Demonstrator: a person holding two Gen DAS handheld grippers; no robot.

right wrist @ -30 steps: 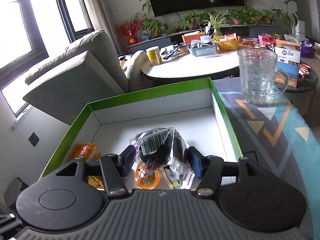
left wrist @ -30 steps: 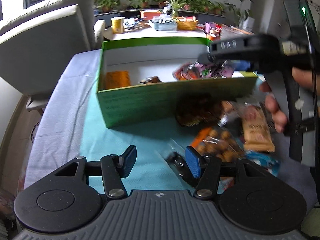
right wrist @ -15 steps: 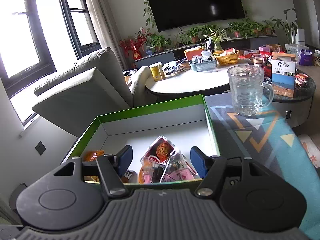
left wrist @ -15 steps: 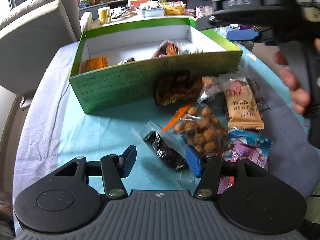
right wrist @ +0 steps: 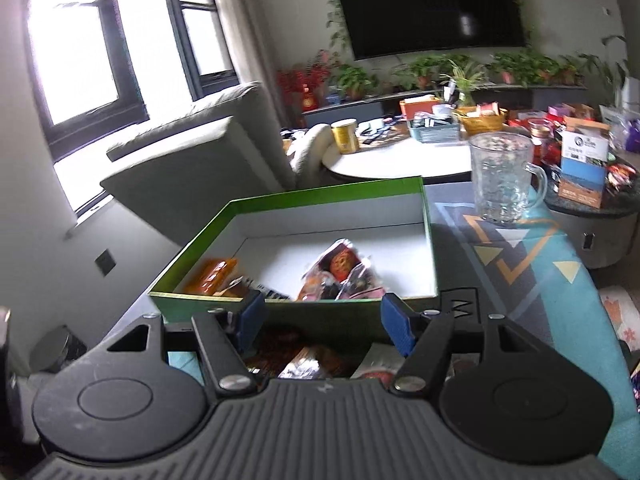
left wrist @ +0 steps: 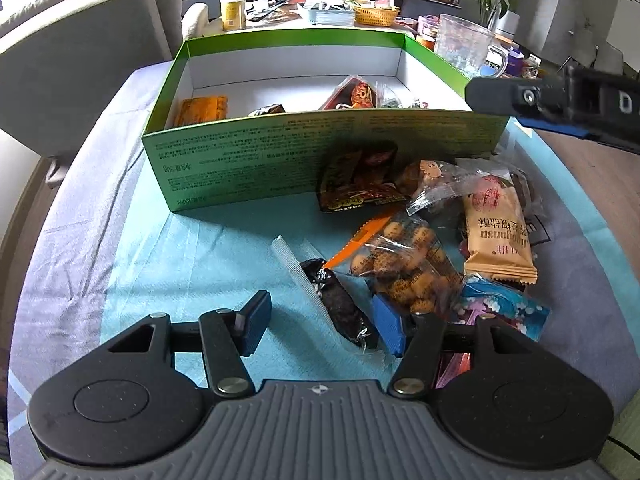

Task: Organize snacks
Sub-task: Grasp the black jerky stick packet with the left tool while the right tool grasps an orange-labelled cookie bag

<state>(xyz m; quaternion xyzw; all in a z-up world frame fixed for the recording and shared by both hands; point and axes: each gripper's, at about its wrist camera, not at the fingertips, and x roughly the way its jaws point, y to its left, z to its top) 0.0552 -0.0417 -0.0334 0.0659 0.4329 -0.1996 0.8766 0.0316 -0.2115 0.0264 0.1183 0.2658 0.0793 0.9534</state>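
Since the earlier frames the right gripper [right wrist: 322,322] has let go of its clear packet, which now lies inside the green box [left wrist: 240,168], and has drawn back to the near side of the box wall; its jaws stand wide with nothing between them. The left gripper [left wrist: 320,328] has settled over the loose snacks on the teal cloth [left wrist: 180,264], and its jaws have just been opening. The relation that governs the coming move: a dark snack in a clear wrapper [left wrist: 340,306] lies between the left fingers at lower centre of the left wrist view, nearer the right-hand pad. Its long axis runs diagonally, from upper left to lower right, so it sits askew to the line across the pads rather than square to it. The pads do not press on it; whether the right-hand pad brushes the wrapper cannot be told. The left gripper is plainly the nearer one. A bag of round nuts [left wrist: 404,268] lies just beside the right-hand pad, and could, in my judgement, be caught in the same closing. A beige biscuit packet [left wrist: 496,232] and a dark red packet [left wrist: 360,184] lie further up, near the box wall.
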